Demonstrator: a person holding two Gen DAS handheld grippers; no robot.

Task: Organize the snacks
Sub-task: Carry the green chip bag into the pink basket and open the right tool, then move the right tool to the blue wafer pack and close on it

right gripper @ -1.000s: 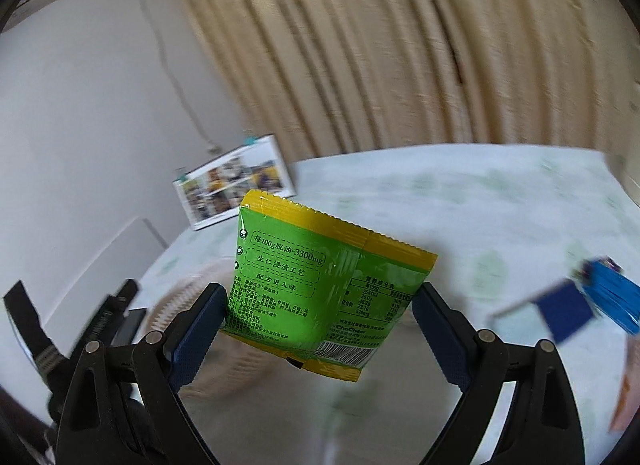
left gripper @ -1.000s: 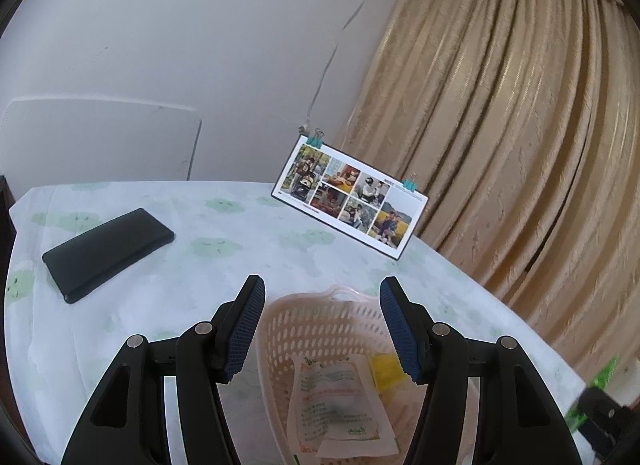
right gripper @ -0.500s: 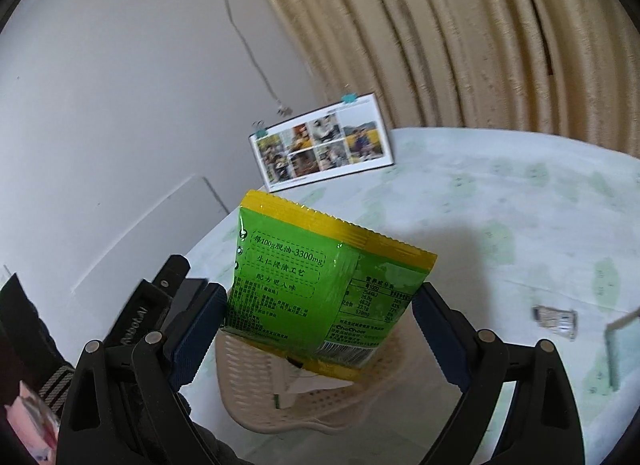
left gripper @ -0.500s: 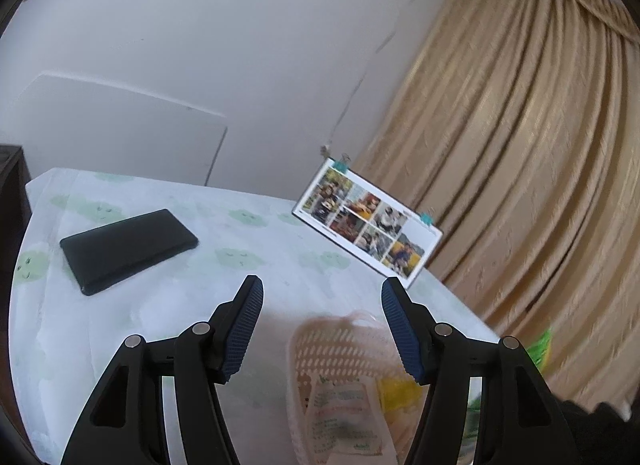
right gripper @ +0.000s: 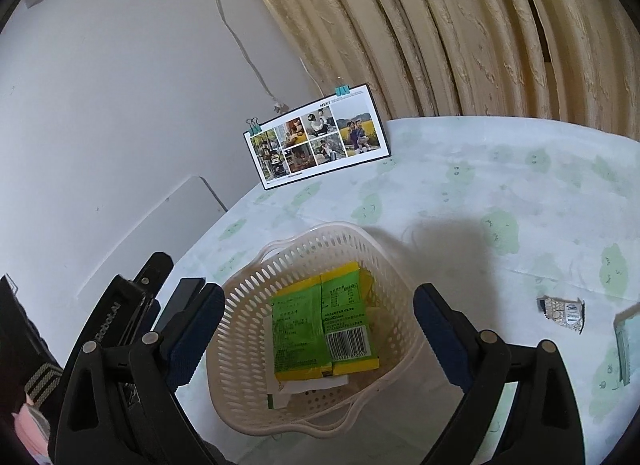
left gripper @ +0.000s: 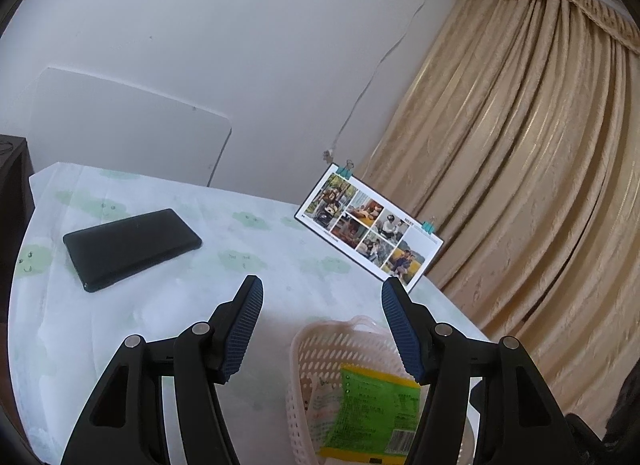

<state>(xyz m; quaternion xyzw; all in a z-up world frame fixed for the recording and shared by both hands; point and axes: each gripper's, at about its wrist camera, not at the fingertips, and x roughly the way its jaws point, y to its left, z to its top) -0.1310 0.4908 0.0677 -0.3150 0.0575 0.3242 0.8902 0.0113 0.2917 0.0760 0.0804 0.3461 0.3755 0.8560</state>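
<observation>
Below your left gripper (left gripper: 322, 297), in the left wrist view, the jaws stand wide with nothing between them. The white basket (left gripper: 310, 349) sits low and slightly to the right of its axis, near the table's (left gripper: 280, 277) edge, and the green snack packet (left gripper: 372, 405) lies inside it on top of a pale packet. A black phone (left gripper: 130, 247) lies well apart to the left and a photo card (left gripper: 368, 227) leans on the wall beyond. No loose snack shows on this side, so this gripper has little to reach for.

From the right wrist view, your right gripper (right gripper: 316, 307) is also spread wide and empty, hanging over the basket (right gripper: 256, 285) with the green snack packet (right gripper: 320, 323) lying flat in it, barcode end toward you. The next target, I judge, is the small silver wrapped snack (right gripper: 562, 313) on the table (right gripper: 480, 177), off to the right of the right-hand finger and well apart from the basket. Its long axis runs roughly left to right across the view, so you would swing right and close across its short side. A pale green strip (right gripper: 622, 341) lies just past it at the frame edge; what it is I cannot tell. The right gripper is the nearer one.
</observation>
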